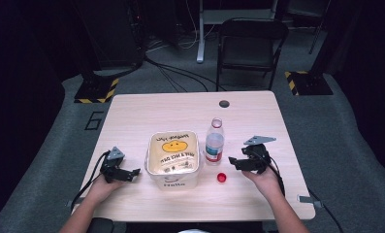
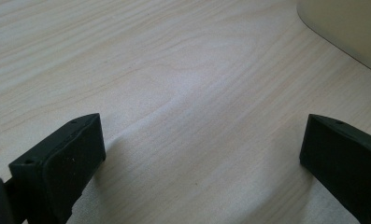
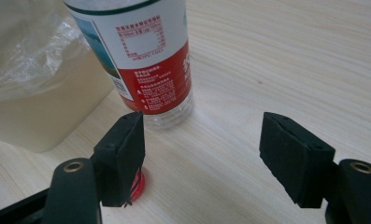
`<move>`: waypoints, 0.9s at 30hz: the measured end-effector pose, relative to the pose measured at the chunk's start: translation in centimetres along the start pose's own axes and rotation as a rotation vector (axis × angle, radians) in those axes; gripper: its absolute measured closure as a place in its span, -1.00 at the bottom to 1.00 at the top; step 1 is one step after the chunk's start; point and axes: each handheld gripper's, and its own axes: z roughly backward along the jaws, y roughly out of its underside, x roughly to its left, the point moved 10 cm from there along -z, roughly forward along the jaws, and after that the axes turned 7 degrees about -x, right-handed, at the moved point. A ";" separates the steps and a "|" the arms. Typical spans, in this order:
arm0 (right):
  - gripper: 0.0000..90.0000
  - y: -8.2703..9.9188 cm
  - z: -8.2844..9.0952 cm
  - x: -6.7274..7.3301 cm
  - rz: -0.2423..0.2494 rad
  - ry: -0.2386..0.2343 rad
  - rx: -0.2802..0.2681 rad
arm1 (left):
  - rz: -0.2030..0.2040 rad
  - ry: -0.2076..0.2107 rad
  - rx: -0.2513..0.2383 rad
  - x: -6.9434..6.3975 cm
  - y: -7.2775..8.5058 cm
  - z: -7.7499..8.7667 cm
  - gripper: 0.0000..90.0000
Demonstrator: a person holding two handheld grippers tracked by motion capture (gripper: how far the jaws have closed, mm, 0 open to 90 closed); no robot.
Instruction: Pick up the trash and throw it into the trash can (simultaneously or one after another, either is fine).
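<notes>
Where the high view looks down, a pale wood-grain tabletop (image 1: pixel 146 114) stands on grey carpet in a dark room, with a black folding chair (image 1: pixel 248 46) beyond it, cables across the floor and yellow-and-black striped bases at either side. Near the middle sits a cream, square bin (image 1: pixel 174 158) with rounded corners, lined with a clear plastic bag printed with a yellow smiling face. Just beside it, to the right, an uncapped clear plastic bottle (image 1: pixel 214 141) with a red and white label stands upright. Its small round red cap (image 1: pixel 222 177) lies on the wood in front of the bottle, apart from it. The left tongs (image 1: pixel 132 173) rest left of the bin, pointing at it; the right tongs (image 1: pixel 234 163) rest right of the bottle and cap. A hand holds each.

Through the left gripper view, the left tongs (image 2: pixel 199 154) are spread wide over bare, finely streaked wood, their black jaws matte and blocky, nothing between them. A smooth cream bin wall (image 2: pixel 346 28) curves in at the upper right.

Along the right gripper view, the right tongs (image 3: pixel 202 144) also gape wide and empty. The bottle (image 3: pixel 146 60) rises just ahead, its ridged clear base on the wood. The red cap (image 3: pixel 137 182) peeks from behind the left jaw. Crinkled bag plastic overhangs the bin (image 3: pixel 43 107) at left.
</notes>
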 end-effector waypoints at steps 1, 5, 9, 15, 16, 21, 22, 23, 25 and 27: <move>-0.35 -0.1 0.0 0.1 0.002 -0.001 0.000 | 0.000 0.000 0.000 0.0 0.0 0.0 -1.00; -0.40 -0.4 0.1 0.2 0.002 -0.010 0.000 | 0.000 0.000 0.000 0.0 0.0 0.0 -1.00; -0.49 -0.9 0.3 0.2 -0.006 -0.014 -0.009 | 0.001 0.000 0.000 0.0 0.0 0.0 -1.00; -0.58 -1.7 0.5 0.3 -0.001 -0.014 -0.023 | 0.000 0.000 0.000 0.0 0.0 0.0 -1.00; -0.59 -1.9 0.5 0.4 -0.001 -0.013 -0.026 | 0.000 0.000 0.000 0.0 0.0 0.0 -1.00; -0.62 -2.6 0.6 0.6 0.007 -0.012 -0.034 | 0.000 0.000 0.000 0.0 0.0 0.0 -1.00; -0.63 -2.7 0.6 0.6 0.009 -0.014 -0.038 | 0.002 0.000 -0.001 0.0 0.0 0.0 -1.00; -0.64 -2.8 0.7 0.6 0.011 -0.015 -0.038 | 0.001 0.000 0.000 0.0 0.0 0.0 -1.00; -0.65 -3.0 0.7 0.6 0.011 -0.011 -0.036 | 0.000 0.000 0.000 0.0 0.0 0.0 -1.00; -0.67 -3.3 0.8 0.6 0.010 -0.012 -0.038 | 0.000 0.000 0.000 0.0 0.0 0.0 -1.00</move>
